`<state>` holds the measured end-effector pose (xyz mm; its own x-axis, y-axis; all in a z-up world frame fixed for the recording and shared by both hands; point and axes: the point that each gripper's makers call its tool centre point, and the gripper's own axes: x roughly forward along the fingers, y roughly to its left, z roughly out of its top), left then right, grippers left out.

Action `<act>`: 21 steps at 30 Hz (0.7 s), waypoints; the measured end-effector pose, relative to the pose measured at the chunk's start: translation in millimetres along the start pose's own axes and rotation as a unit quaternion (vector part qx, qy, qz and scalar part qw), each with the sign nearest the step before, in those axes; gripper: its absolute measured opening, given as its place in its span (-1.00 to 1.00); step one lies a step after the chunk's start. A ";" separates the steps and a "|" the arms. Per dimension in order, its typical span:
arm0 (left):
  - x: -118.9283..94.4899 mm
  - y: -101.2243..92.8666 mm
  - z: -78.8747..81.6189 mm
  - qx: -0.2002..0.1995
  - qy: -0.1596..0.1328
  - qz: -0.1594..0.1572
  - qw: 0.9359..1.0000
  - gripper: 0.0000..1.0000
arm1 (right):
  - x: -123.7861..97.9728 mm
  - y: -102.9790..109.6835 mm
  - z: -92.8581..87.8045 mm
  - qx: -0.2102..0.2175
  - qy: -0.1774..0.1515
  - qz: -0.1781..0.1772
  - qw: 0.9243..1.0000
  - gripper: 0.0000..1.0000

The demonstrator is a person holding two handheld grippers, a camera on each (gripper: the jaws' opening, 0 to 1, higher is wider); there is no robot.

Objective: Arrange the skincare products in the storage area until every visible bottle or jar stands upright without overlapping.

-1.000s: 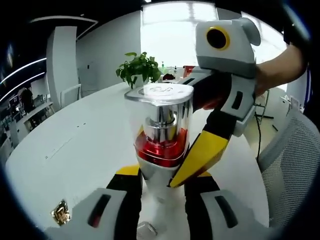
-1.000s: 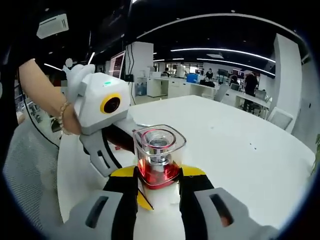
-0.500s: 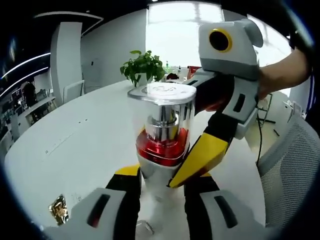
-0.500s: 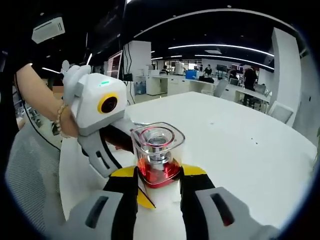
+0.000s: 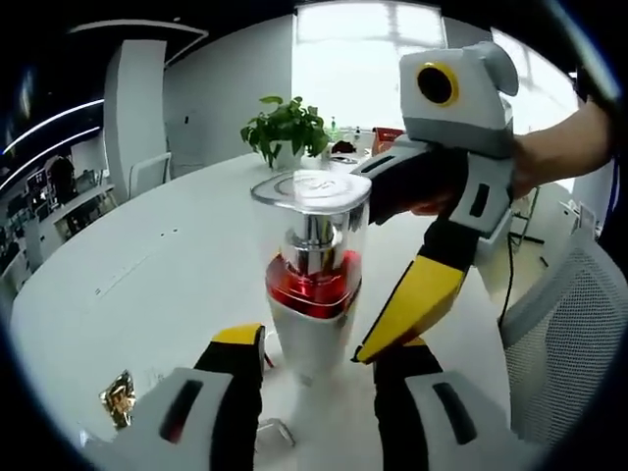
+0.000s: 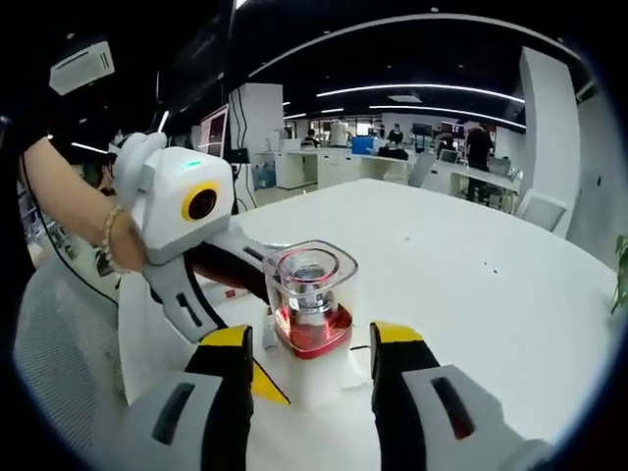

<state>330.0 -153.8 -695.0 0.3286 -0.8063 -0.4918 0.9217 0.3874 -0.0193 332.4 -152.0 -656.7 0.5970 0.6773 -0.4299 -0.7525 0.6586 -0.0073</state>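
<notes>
Bottle (image 5: 312, 285) upright on the white surface (image 5: 147, 285), long axis vertical, clear cap up over red band and white base, standing between the parted jaws of both grippers with gaps on either side. In the left gripper view, left gripper (image 5: 319, 358) below and right gripper (image 5: 392, 339) from the right, plus a plant (image 5: 285, 128) and gold wrapper (image 5: 120, 407). In the right gripper view, right gripper (image 6: 312, 348) flanking the bottle (image 6: 309, 314), with desks and people beyond.
</notes>
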 end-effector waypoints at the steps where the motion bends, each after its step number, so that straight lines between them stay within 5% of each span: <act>1: -2.3 -0.2 -0.7 -0.004 0.002 0.002 1.000 -0.17 | -1.5 1.0 0.4 0.000 0.000 -0.002 1.000 -0.01; 12: -30.1 -10.6 -17.0 -0.034 0.035 0.018 0.999 0.11 | -13.7 20.5 -5.4 0.006 0.009 -0.011 1.000 0.24; 21: -59.0 -17.8 -26.3 -0.069 0.029 0.043 0.996 0.35 | -27.1 36.6 -9.8 0.018 0.015 -0.019 1.000 0.52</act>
<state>288.8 -101.4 -688.5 0.3884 -0.7420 -0.5465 0.8525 0.5144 -0.0926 285.8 -149.4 -654.2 0.6157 0.6422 -0.4567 -0.7191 0.6949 0.0076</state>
